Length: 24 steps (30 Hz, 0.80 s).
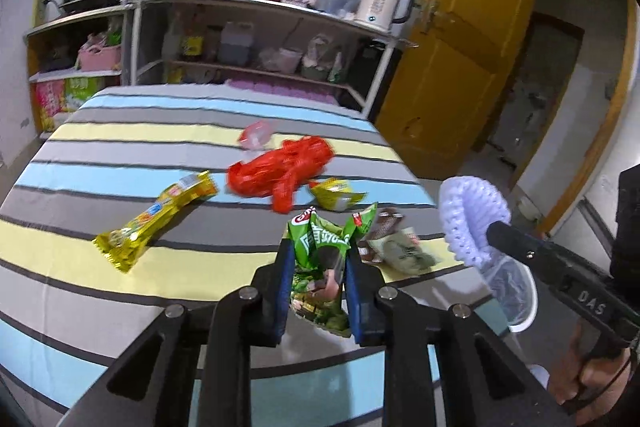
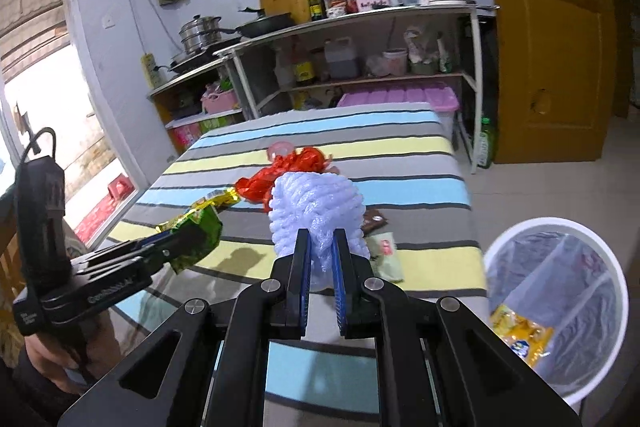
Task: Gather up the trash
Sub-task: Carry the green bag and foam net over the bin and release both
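Both hands loaded. Left gripper (image 1: 316, 263) clamped on a crumpled green snack wrapper (image 1: 320, 267), lifted clear of the striped table (image 1: 120, 279); right gripper (image 2: 320, 259) pinched nearly together on a white foam fruit net (image 2: 316, 215). Landmark: the white bin (image 2: 560, 303), lined with clear plastic, on the floor just off the table's near corner, a yellow packet (image 2: 520, 341) already inside. Risks, as I judge them: the wrapper is slick and held only across its middle, so it may slide out on the way to the bin; the net is springy and light, gripped by a thin bunch, and may snag on the pads or drift wide of the rim when let go. Both grippers heading binward together may collide. Still on the table, away from the bin: long yellow wrapper (image 1: 156, 219), red plastic bag (image 1: 284, 171), small pink-clear piece (image 1: 256, 135), brown-and-pale packets (image 1: 396, 239) nearest the bin. Beyond the table, cluttered kitchen shelves (image 2: 360, 23) with pots, kettle, bottles; yellow door (image 2: 552, 47) behind the bin; tiled floor.
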Each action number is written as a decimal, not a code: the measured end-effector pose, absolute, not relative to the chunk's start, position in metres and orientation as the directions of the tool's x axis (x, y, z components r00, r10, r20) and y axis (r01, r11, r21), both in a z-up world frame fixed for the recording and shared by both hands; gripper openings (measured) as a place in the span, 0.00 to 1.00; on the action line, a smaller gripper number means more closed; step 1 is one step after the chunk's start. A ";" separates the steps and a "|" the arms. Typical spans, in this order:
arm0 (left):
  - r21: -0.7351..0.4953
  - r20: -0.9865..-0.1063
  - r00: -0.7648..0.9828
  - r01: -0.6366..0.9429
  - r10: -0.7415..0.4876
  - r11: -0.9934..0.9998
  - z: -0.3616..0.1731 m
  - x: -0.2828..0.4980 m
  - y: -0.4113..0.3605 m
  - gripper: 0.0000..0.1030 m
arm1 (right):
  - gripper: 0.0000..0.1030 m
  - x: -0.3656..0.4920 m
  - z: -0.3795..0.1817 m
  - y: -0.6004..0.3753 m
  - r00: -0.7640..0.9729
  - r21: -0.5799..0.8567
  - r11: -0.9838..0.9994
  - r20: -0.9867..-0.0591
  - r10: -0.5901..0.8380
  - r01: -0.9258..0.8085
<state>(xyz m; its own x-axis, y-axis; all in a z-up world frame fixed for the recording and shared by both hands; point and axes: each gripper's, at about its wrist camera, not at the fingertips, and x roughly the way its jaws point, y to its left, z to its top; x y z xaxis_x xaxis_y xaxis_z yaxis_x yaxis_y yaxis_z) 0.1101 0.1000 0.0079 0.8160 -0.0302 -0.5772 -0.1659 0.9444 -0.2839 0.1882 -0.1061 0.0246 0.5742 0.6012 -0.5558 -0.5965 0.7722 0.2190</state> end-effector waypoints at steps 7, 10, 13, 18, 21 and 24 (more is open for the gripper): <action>-0.286 -0.559 0.823 -0.076 -0.102 0.955 0.019 0.119 0.065 0.24 | 0.10 0.182 0.028 -0.144 0.625 0.212 0.814 -0.546 0.557 -0.541; -0.283 -0.555 0.819 -0.024 -0.144 0.959 0.023 0.127 0.047 0.24 | 0.10 0.182 0.027 -0.163 0.647 0.211 0.835 -0.547 0.531 -0.507; -0.281 -0.552 0.812 0.034 -0.191 0.959 0.025 0.136 0.026 0.24 | 0.10 0.183 0.025 -0.188 0.673 0.214 0.862 -0.549 0.496 -0.461; -0.278 -0.556 0.789 0.120 -0.262 0.953 0.026 0.154 -0.012 0.24 | 0.10 0.185 0.022 -0.228 0.707 0.220 0.897 -0.554 0.439 -0.384; -0.268 -0.565 0.772 0.162 -0.292 0.950 0.023 0.165 -0.034 0.24 | 0.10 0.189 0.018 -0.248 0.720 0.227 0.912 -0.560 0.410 -0.343; -0.262 -0.574 0.755 0.196 -0.316 0.945 0.021 0.174 -0.052 0.24 | 0.10 0.192 0.012 -0.266 0.724 0.239 0.922 -0.570 0.388 -0.305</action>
<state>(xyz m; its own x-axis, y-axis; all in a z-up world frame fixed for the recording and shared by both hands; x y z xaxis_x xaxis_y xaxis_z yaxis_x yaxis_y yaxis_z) 0.1740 -0.0519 0.0213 0.7550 -0.3163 -0.5744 0.1964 0.9449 -0.2621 0.1917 -0.2659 0.0122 0.7244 0.3877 -0.5700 -0.3054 0.9218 0.2389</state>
